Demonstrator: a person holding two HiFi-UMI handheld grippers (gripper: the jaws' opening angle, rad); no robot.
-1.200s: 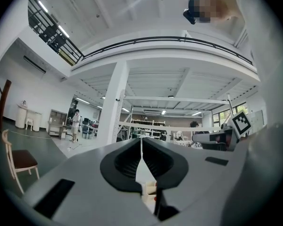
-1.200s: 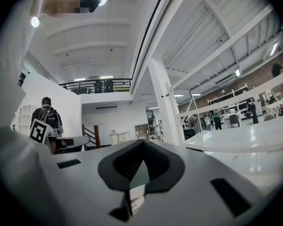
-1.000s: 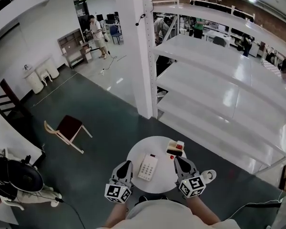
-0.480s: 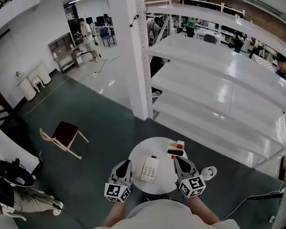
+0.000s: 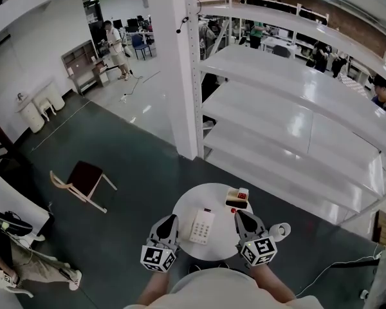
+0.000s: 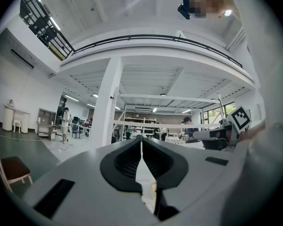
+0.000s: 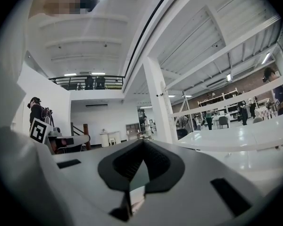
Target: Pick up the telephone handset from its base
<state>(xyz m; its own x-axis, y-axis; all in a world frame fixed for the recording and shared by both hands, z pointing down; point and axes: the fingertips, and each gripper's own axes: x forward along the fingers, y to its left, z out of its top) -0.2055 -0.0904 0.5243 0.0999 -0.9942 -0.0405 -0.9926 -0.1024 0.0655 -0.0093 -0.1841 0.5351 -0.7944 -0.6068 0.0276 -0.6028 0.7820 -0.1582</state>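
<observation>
Telephone: I see the white telephone (image 5: 204,228) flat on the round table (image 5: 212,248), just toward 6 o'clock from the table's middle.
Handset: the handset (image 5: 195,226) lies along the left side of its base, as far as I can make out at this size; neither gripper touches it.
Left gripper: the left gripper (image 5: 169,222) is clenched, jaws tip to tip with nothing between them. It sits at the table's 8 o'clock edge, just beside the telephone.
Right gripper: the right gripper (image 5: 241,216) is clenched too, tips meeting on nothing. It is at the table's 3 o'clock, near the telephone but apart from it.
Small box: a red-topped box (image 5: 237,199) stands at the table's 1 o'clock rim.
White roll: a white roll (image 5: 278,231) lies off the table at 3 o'clock, beyond my right gripper.
Chair: a wooden chair (image 5: 82,181) stands at 10 o'clock, well apart.
Shelving: white shelving (image 5: 289,121) runs from 12 to 2 o'clock.
</observation>
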